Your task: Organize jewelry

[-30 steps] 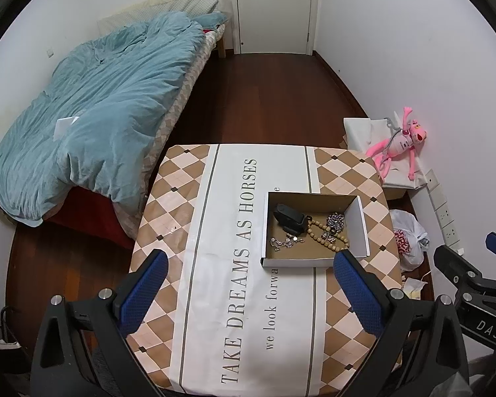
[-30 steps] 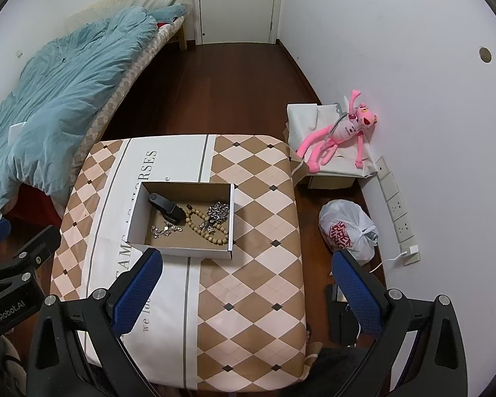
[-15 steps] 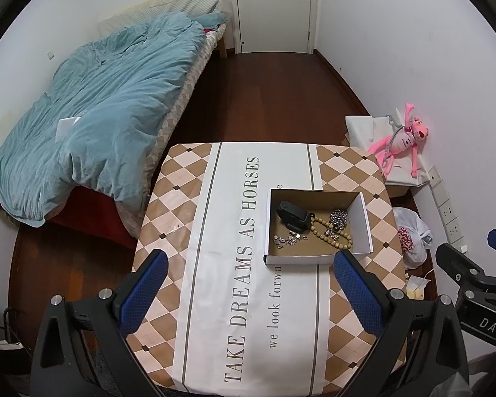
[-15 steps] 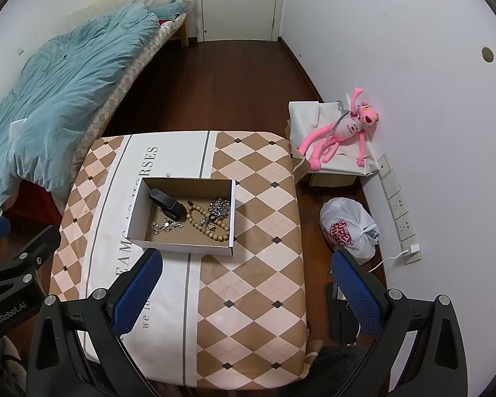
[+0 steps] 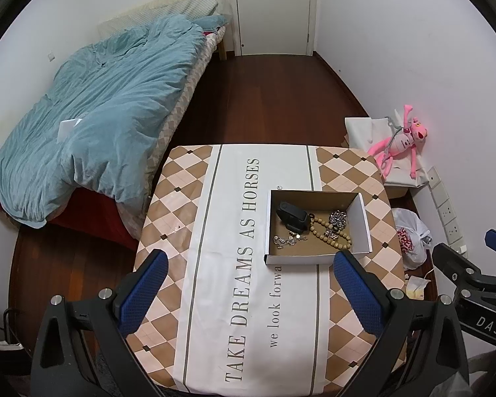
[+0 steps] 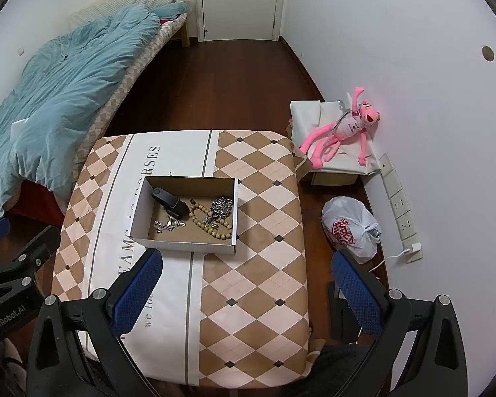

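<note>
The bed (image 5: 92, 122) with its rumpled blue duvet (image 5: 109, 106) fills the room at my ten o'clock, running back toward the white door (image 5: 271, 10) at twelve. Below me sits the table (image 5: 182, 198), covered in a diamond-patterned cloth with a white printed band down its middle. On the cloth, at about one o'clock from my left claw (image 5: 248, 284), lies the open cardboard box (image 5: 297, 259), its near wall white and its inside brown. From my right claw (image 6: 244, 281) the same box (image 6: 182, 246) is at eleven o'clock.

At two o'clock, against the wall, a pink plush toy (image 6: 344, 132) sprawls on a covered stand (image 6: 306, 110), and a knotted white plastic bag (image 6: 350, 228) sits on the floor below it.

Inside the box, the jewelry is loose on the bottom: a black band (image 5: 292, 215) toward the far left corner, a wooden bead strand (image 5: 330, 236) to the right of it, a silver chain heap (image 5: 338, 218) touching the beads, and a small silver chain (image 5: 289, 240) nearer the front.

Both my claws hang above the table with fingers spread wide, gripping nothing.
</note>
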Demonstrator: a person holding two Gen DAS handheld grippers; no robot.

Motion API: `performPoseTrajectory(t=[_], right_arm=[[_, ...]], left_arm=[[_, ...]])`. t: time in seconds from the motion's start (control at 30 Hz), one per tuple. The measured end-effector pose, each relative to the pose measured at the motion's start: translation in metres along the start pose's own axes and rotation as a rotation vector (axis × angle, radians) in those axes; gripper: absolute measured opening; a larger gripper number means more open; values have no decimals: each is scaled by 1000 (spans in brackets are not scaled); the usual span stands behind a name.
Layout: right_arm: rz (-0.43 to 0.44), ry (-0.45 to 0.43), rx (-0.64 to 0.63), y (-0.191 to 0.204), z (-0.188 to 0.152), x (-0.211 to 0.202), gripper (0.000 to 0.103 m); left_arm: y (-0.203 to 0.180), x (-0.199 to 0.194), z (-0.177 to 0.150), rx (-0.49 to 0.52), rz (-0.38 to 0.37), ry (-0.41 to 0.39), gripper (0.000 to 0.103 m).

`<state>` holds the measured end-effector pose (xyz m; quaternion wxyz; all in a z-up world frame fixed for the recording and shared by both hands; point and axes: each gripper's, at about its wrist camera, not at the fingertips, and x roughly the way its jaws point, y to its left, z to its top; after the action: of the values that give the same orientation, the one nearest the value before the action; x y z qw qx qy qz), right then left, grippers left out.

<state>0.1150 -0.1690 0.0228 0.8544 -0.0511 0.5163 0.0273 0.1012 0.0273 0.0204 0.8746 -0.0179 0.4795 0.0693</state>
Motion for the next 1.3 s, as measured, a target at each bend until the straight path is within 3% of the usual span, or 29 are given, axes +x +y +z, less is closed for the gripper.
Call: performPoseTrajectory(t=[1.3], right_arm=[[-3, 4, -9, 2, 1, -4, 103]], left_arm=[[-6, -9, -1, 4, 0, -10, 102]])
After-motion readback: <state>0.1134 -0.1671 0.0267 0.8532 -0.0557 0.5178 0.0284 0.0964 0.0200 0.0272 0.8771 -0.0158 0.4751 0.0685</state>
